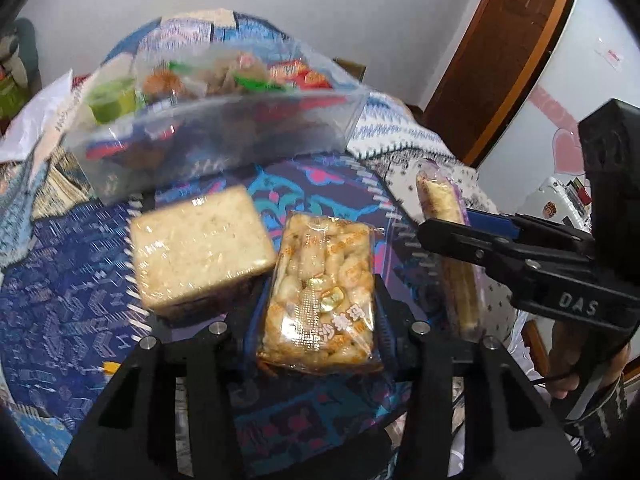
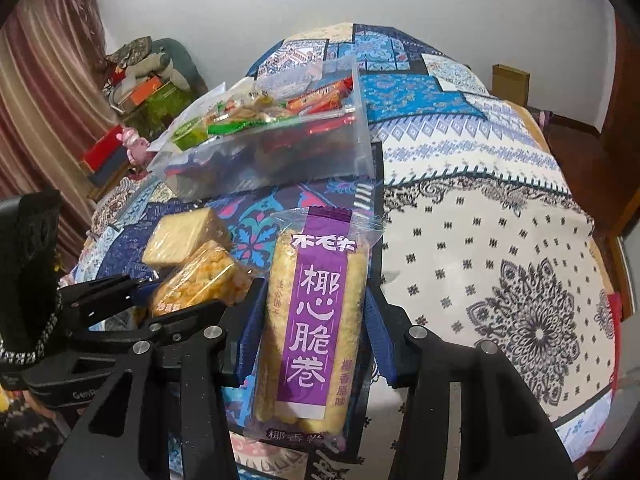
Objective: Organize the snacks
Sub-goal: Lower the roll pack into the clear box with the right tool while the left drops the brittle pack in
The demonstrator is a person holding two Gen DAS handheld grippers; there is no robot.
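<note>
My left gripper [image 1: 320, 312] is shut on a clear pack of golden puffed snack [image 1: 324, 292], held above the patterned bedspread. My right gripper [image 2: 312, 320] is shut on a long purple-labelled crispy roll pack [image 2: 316, 320]. The roll pack also shows in the left wrist view [image 1: 444, 216], with the right gripper [image 1: 432, 236] at the right. A wrapped pale square cake [image 1: 196, 252] lies on the bedspread just left of my left gripper. A clear plastic bin [image 1: 224, 140] with several mixed snacks stands behind it, and also shows in the right wrist view [image 2: 272, 152].
The patchwork bedspread [image 2: 500, 240] covers the whole surface. A white plastic bag [image 1: 36, 128] lies left of the bin. Clutter and boxes [image 2: 140, 92] sit by the curtain at far left. A brown door frame [image 1: 492, 52] stands at the right.
</note>
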